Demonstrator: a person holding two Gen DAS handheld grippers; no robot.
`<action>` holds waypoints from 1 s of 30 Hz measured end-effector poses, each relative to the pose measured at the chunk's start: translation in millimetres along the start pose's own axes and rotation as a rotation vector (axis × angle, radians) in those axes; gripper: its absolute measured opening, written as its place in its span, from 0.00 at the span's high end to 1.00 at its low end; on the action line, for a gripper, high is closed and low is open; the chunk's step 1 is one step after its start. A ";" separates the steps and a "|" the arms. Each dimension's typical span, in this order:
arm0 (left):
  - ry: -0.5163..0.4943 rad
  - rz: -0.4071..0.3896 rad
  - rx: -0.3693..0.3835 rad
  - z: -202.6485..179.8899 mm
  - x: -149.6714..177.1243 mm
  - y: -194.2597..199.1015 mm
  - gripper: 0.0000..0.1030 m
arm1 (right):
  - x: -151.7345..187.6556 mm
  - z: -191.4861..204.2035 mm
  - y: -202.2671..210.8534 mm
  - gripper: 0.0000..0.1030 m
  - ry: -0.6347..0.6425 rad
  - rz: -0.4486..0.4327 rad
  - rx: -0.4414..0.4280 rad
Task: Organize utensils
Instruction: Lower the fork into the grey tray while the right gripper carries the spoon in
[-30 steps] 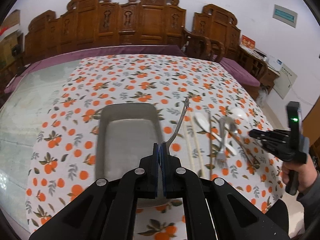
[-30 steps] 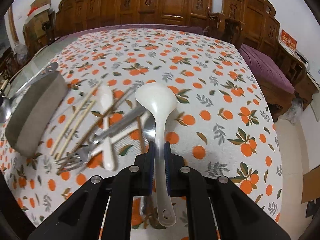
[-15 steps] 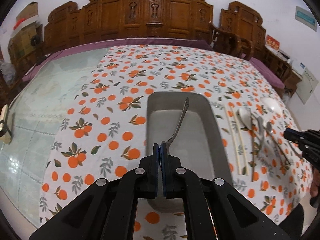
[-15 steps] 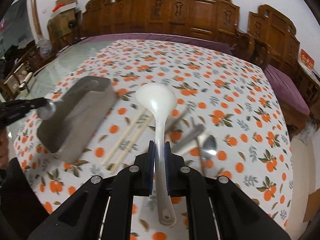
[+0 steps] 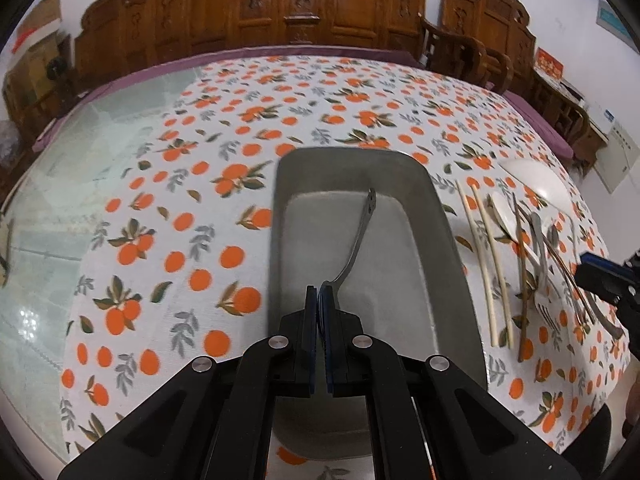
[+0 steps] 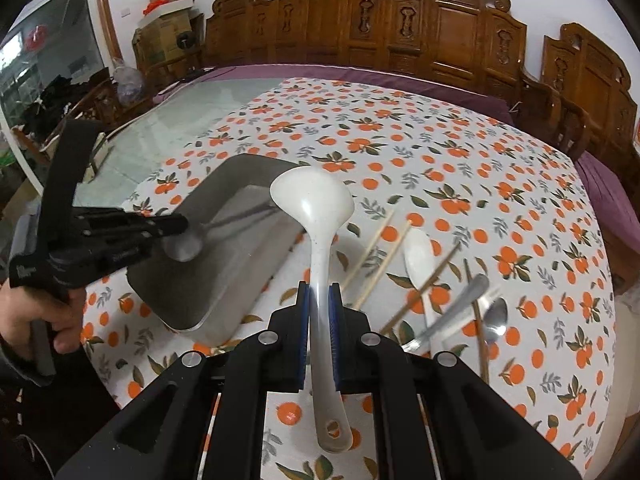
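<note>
Tray [image 5: 448,240], grey metal, sits on the tabletop [image 5: 200,216] over an orange-print cloth [image 5: 360,92]. Left hand-held gripper [image 5: 319,300] is clamped shut on the bowl end of a metal spoon [image 5: 358,236]; the handle points toward 12 o'clock above the tray floor. In the right wrist view that spoon's bowl [image 6: 182,244] shows at the gripper's tip, over the tray's near end; whether it touches the tray, cannot tell.

Right hand-held gripper [image 6: 319,300] is closed on the handle of a white ladle [image 6: 316,216], bowl out toward 12 o'clock and overlapping the tray's right rim [image 6: 276,236] in that view. The ladle's handle end with its hole hangs back below the jaws.

Remaining utensils lie loose on the cloth at 3 o'clock of the tray in the left wrist view: pale chopsticks [image 5: 490,264] nearest the tray, a white spoon [image 5: 505,210], dark chopsticks [image 5: 522,280], a fork [image 5: 540,276]. These cross one another in a heap. A second metal spoon [image 6: 496,316] shows in the right wrist view beside the fork's handle.

Carved wooden chairs [image 6: 400,24] stand along the far edge.
</note>
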State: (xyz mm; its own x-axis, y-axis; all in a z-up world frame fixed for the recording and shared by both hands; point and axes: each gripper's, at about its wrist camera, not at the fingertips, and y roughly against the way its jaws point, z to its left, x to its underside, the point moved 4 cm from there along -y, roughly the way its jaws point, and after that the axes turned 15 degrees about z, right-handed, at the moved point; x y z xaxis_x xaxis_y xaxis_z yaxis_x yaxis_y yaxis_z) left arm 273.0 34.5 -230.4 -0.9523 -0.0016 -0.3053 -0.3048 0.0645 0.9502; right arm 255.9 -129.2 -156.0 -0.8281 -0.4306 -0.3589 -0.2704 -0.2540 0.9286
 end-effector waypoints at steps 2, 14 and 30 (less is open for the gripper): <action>-0.006 0.013 0.030 -1.7 1.0 1.4 0.98 | -5.2 2.6 1.3 0.89 0.002 0.000 -0.012; -0.035 -0.048 0.050 18.7 12.6 52.7 0.96 | -37.2 42.4 -0.9 0.89 0.002 -0.010 -0.118; -0.053 -0.123 0.012 55.4 17.5 106.9 0.78 | -65.2 80.8 -70.9 0.93 -0.040 0.107 -0.129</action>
State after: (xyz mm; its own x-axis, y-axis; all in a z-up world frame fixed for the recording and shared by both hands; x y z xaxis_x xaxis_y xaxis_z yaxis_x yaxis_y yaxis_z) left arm 224.8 96.7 -137.6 -0.9053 0.0428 -0.4225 -0.4185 0.0792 0.9047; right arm 289.4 -13.1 -190.8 -0.8684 -0.4271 -0.2518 -0.1162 -0.3183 0.9408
